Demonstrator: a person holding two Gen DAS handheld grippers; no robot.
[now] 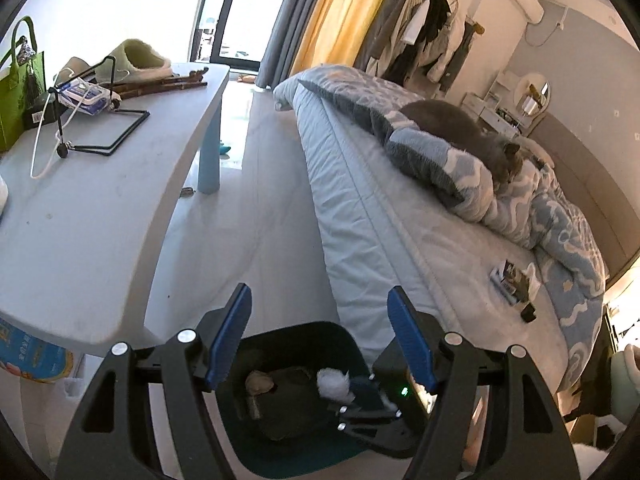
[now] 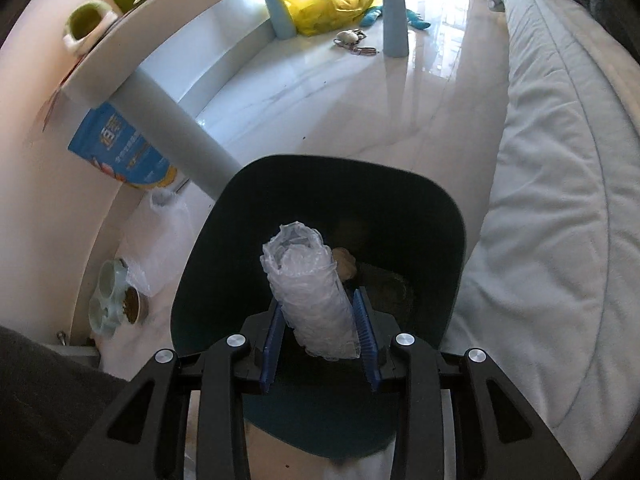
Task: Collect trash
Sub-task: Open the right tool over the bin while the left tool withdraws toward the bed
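A dark teal trash bin (image 2: pixel 432 208) stands on the floor between the table and the bed; it also shows in the left wrist view (image 1: pixel 280 336). My right gripper (image 2: pixel 320 304) is shut on a roll of clear bubble wrap (image 2: pixel 308 280) and holds it over the bin's mouth. Brownish crumpled trash (image 2: pixel 346 264) lies inside the bin. My left gripper (image 1: pixel 320 320) is open and empty, above the bin. In the left wrist view the right gripper (image 1: pixel 372 408) shows over the bin with the white wrap (image 1: pixel 332 384).
A white low table (image 1: pixel 100 184) with blue legs stands left, holding a wire stand (image 1: pixel 108 132), slippers and a green bag (image 1: pixel 16 92). A bed (image 1: pixel 380 216) with a grey cat (image 1: pixel 460 132) is right. A blue packet (image 2: pixel 120 148), pet bowls (image 2: pixel 116 300) and a yellow bag (image 2: pixel 320 8) lie on the floor.
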